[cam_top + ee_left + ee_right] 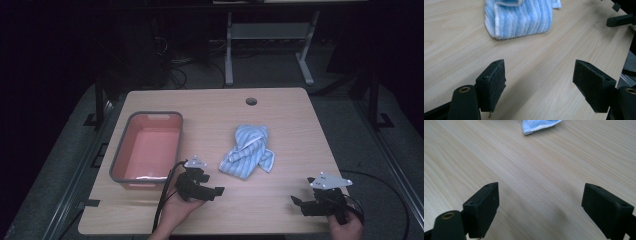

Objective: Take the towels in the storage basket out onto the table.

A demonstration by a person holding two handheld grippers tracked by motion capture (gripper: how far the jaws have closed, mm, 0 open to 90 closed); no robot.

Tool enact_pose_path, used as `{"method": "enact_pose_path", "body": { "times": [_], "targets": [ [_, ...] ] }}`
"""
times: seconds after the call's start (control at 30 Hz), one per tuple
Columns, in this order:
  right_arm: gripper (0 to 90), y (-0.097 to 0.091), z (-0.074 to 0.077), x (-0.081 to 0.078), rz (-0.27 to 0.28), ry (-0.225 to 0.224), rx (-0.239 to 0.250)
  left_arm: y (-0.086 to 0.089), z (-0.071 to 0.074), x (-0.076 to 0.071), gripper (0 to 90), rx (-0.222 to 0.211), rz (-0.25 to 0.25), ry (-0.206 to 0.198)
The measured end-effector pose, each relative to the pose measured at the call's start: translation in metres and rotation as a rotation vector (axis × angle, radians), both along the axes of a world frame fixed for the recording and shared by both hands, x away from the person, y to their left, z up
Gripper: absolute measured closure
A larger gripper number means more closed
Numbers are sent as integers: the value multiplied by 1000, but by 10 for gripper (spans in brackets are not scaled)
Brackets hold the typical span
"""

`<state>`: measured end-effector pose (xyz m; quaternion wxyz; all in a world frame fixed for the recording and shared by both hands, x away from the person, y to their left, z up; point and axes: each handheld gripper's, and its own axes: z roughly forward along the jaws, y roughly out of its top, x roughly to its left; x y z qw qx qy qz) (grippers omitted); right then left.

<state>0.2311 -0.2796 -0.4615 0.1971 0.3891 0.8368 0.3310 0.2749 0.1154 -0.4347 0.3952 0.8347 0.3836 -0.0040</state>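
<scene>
A crumpled blue-and-white striped towel (248, 152) lies near the middle of the wooden table (280, 115). My left gripper (212, 186) hovers just in front and to the left of it, jaws wide open and empty. In the left gripper view the towel (519, 18) lies a short way beyond the gripper (540, 85). My right gripper (298, 204) is at the front right of the table, open and empty. A corner of the towel (537, 125) shows far ahead of the right gripper (540, 210) in its own view.
A grey-rimmed pink bin (148, 147) stands on the left side of the table, beside my left hand. A round cable hole (251, 101) sits near the far edge. Bare wood separates the two grippers. The right gripper's jaw tip (620, 20) shows at the top right of the left gripper view.
</scene>
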Motion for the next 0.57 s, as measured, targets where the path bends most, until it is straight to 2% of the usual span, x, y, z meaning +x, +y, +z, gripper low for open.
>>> {"method": "enact_pose_path", "body": {
  "times": [0.37, 0.43, 0.5, 0.57],
  "targets": [
    [139, 3, 0, -1, 4, -2, -5, 4, -6, -16, 253, -10, -10, -2],
    [139, 3, 0, -1, 10, -3, -7, 5, -8, -19, 251, -1, -15, -19],
    [139, 3, 1, -2, 12, -5, -8, 6, -10, -23, 250, -8, -14, -14],
    [139, 3, 2, -3, 13, -5, 0, 5, -10, -26, 249, 16, -25, -37]
  ]
}}
